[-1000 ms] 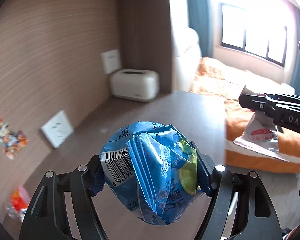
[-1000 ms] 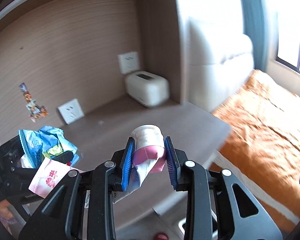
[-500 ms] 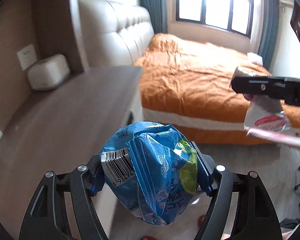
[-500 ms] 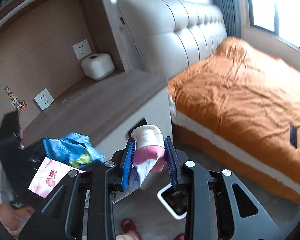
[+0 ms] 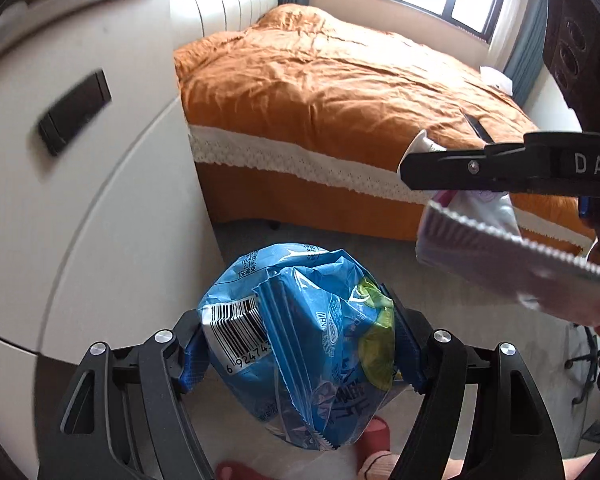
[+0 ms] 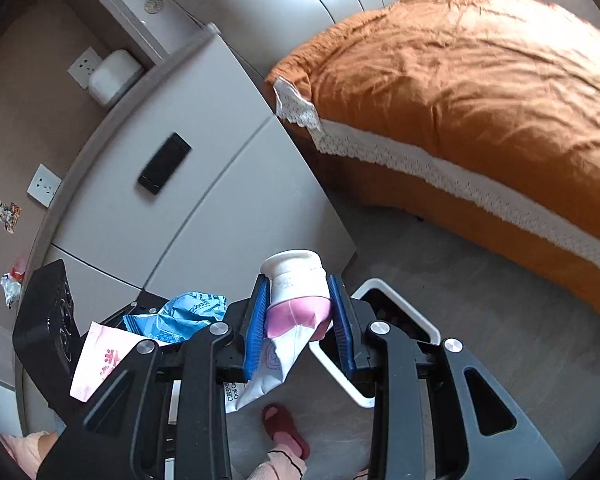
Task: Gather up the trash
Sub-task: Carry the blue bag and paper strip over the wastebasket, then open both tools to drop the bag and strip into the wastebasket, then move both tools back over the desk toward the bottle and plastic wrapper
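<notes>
While both loads hang above the bedroom floor, the carrying step of the trash collection appears close to its end, with the drop itself not yet made. Left tool (image 5: 300,344) has its blue pads pressed into the sides of a crumpled blue snack bag (image 5: 300,336), barcode facing the camera, the bag bulging out above and below the narrow grip. Right tool (image 6: 298,324) is clamped on a small white cup with a pink band (image 6: 296,292), and a limp white wrapper (image 6: 276,364) dangles from the same pinch below it; whether the pink-and-white packet (image 6: 100,364) seen at the lower left of the right wrist view is pinched by either tool cannot be told. Just beyond the right tool's fingertips stands a white-rimmed bin (image 6: 384,286) on the grey floor (image 6: 480,344), partly hidden behind the right-hand finger, with a cabinet (image 6: 204,184) to its left and an orange-covered bed (image 6: 460,80) behind. From the left wrist view the bin is out of sight; only the cabinet's front, the bed and a red slipper (image 5: 376,436) show beneath the bag. Judging by this layout, the next move calls for centring each tool over the bin's opening before easing the grip, the right tool first since it is nearer. Light, crumpled film may cling to the pads or drift past the rim.
</notes>
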A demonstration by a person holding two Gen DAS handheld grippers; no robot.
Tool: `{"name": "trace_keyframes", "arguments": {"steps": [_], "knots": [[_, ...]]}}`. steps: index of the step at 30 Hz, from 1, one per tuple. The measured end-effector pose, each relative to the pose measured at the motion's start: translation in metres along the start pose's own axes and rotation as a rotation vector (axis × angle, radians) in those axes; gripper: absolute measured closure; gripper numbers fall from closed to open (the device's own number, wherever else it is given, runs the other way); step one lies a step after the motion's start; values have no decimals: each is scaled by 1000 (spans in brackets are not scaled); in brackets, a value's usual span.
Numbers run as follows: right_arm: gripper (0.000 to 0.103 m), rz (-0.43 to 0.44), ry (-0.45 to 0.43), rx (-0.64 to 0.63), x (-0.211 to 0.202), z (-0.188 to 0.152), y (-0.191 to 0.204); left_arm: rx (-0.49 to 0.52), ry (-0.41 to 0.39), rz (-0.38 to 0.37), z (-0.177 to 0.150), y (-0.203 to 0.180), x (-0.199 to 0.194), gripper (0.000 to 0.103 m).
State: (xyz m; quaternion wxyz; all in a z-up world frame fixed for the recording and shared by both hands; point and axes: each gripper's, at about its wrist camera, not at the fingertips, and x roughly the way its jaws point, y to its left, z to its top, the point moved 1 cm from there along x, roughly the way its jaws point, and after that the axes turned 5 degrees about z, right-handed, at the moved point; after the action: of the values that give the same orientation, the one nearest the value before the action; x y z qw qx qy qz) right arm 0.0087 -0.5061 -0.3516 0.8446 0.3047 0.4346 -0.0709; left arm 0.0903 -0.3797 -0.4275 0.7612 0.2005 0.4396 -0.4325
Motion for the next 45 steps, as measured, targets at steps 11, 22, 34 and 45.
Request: {"name": "trace_keyframes", "arguments": {"steps": [11,22,34,45], "knots": [[4,-10,182,70,136,-73,-99,-9,127,-74,-63,-2,135,5],[4,-65,203,55,122,-69,-71,-30,107,-42,-55,12,96,5],[4,-76,43,-37,19,-7,46,-57,-73,-34,13,35,-56,5],[4,-56,-87,-118,-57,23,126,-68,-199,19,49,44,-164,5]]}}
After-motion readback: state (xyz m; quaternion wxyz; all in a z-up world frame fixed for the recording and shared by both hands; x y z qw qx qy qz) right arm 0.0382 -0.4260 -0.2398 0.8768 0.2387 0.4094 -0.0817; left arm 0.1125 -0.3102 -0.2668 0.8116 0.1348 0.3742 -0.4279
